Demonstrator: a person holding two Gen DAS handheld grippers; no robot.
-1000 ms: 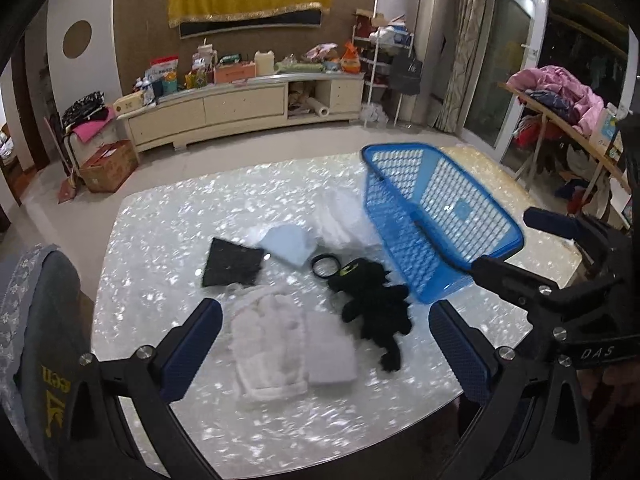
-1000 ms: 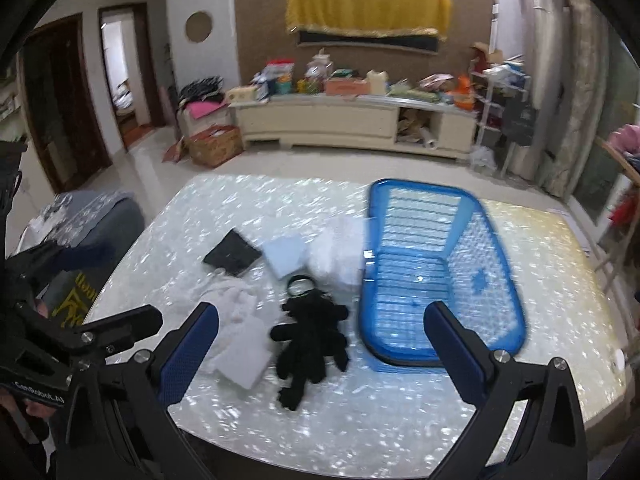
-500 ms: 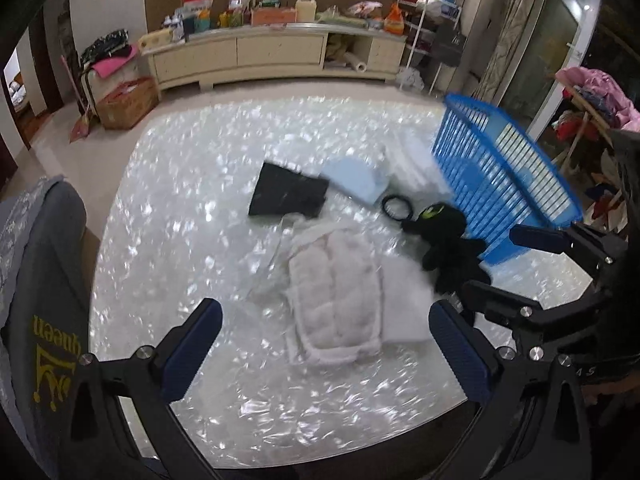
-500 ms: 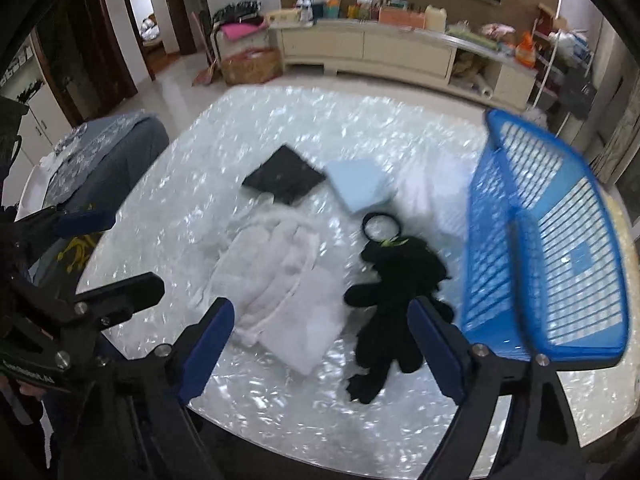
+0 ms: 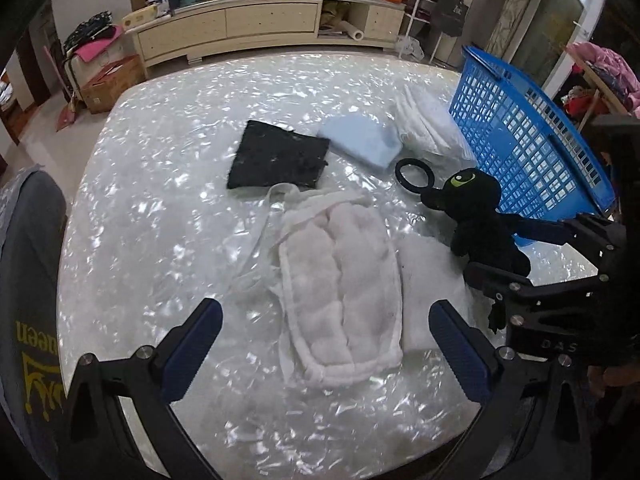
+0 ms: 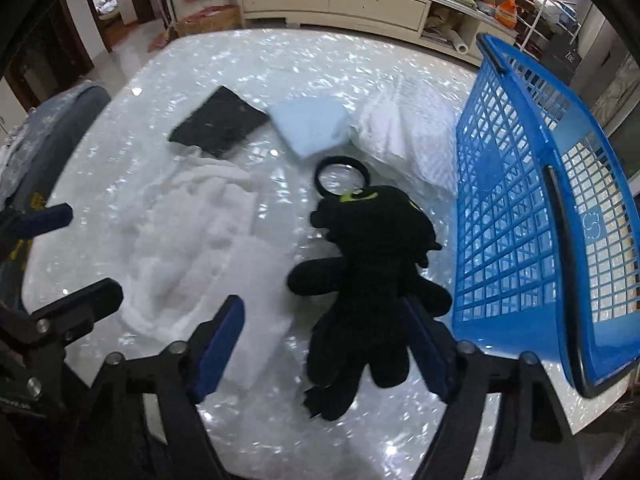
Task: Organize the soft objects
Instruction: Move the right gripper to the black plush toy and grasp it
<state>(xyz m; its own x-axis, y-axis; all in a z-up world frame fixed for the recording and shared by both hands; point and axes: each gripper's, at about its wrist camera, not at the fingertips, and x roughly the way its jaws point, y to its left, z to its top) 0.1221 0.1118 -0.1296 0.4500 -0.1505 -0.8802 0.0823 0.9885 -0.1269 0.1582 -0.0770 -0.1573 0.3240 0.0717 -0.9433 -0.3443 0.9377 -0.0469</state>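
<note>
A black plush toy (image 6: pixel 372 264) with a green eye lies beside the blue basket (image 6: pixel 520 208). My right gripper (image 6: pixel 322 312) hangs low over the toy's legs. Its jaws are closing with the toy between them, and the left pad (image 6: pixel 224 332) still stands clear of it. A white quilted cloth (image 5: pixel 340 292) lies under my left gripper (image 5: pixel 324 308), which is wide open with nothing held. Farther back lie a black cloth (image 5: pixel 278 156), a light blue pad (image 5: pixel 364 140), a folded white cloth (image 5: pixel 428 124) and a black ring (image 5: pixel 414 170).
A flat white pad (image 6: pixel 256 280) lies between the quilted cloth and the toy. The pearly white table (image 5: pixel 160 200) ends close to me. A grey chair back (image 5: pixel 24 280) stands at the left. A long sideboard (image 5: pixel 260 24) stands behind the table.
Both grippers have dropped toward the table and tipped downward. The right gripper's fingers have drawn closer together and now straddle the black toy's legs. Nothing on the table has moved.
</note>
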